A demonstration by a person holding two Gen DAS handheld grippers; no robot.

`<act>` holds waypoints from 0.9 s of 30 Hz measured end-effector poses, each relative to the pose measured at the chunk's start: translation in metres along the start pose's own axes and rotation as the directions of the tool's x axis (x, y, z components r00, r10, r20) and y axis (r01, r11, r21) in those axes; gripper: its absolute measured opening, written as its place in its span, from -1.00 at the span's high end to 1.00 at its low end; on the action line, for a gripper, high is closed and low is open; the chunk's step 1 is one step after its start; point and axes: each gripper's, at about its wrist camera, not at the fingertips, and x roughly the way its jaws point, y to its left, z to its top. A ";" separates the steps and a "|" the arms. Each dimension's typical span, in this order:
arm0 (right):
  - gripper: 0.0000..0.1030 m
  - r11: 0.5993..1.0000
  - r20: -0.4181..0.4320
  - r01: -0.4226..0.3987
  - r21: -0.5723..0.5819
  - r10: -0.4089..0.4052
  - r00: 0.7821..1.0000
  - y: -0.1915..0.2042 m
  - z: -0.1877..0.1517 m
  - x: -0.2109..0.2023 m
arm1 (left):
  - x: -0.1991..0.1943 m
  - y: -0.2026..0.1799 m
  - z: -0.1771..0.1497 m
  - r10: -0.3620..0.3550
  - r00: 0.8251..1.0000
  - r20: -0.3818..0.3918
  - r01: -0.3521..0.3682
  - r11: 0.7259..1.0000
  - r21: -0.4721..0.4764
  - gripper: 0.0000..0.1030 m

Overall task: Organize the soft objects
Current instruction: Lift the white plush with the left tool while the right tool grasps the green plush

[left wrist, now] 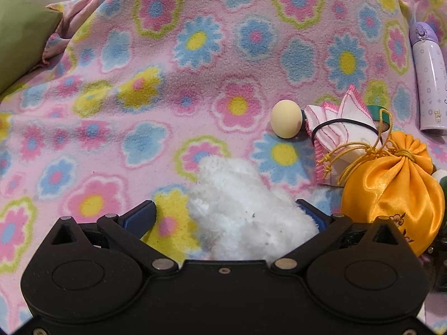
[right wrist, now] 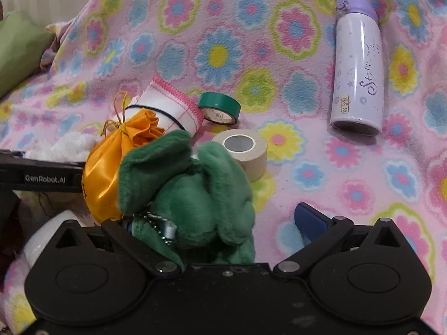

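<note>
A white fluffy plush [left wrist: 245,209] lies on the flowered blanket [left wrist: 167,97] between the fingers of my left gripper [left wrist: 225,212]. It leans on the right finger while the left finger stands clear, so this gripper is open. In the right wrist view a green plush toy [right wrist: 192,195] with a small metal chain sits inside my right gripper [right wrist: 218,217]. Its right finger is well apart from the toy, the left finger is hidden behind it, and the jaws are wide open. An orange satin drawstring pouch [left wrist: 391,195] [right wrist: 109,173] rests between the two plush toys.
A white cloth with pink edging [left wrist: 340,128] [right wrist: 170,106], bound by a black band, lies beside a cream ball [left wrist: 286,122]. Green tape [right wrist: 219,109], beige tape [right wrist: 243,150] and a lilac bottle [right wrist: 359,67] lie to the right. A green cushion [left wrist: 22,42] sits far left.
</note>
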 end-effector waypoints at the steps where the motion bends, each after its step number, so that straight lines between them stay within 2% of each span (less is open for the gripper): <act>1: -1.00 1.000 0.001 -0.001 0.001 0.001 1.000 0.000 0.000 0.000 | 0.000 0.000 0.000 0.000 1.000 0.000 0.000 1.000 0.000 -0.95; 22: -1.00 0.999 0.018 -0.016 0.028 0.016 1.000 -0.003 -0.002 -0.002 | 0.001 0.002 -0.001 -0.008 1.000 0.010 0.008 1.000 -0.009 -0.93; 24: -1.00 0.999 0.022 -0.020 0.035 0.020 1.000 -0.004 -0.002 -0.003 | 0.000 0.004 -0.002 -0.012 1.000 0.022 0.012 1.000 -0.016 -0.85; 27: -1.00 0.999 0.025 -0.024 0.042 0.023 0.999 -0.005 -0.002 -0.004 | -0.007 0.008 -0.007 0.008 0.998 0.065 -0.005 0.999 -0.044 -0.43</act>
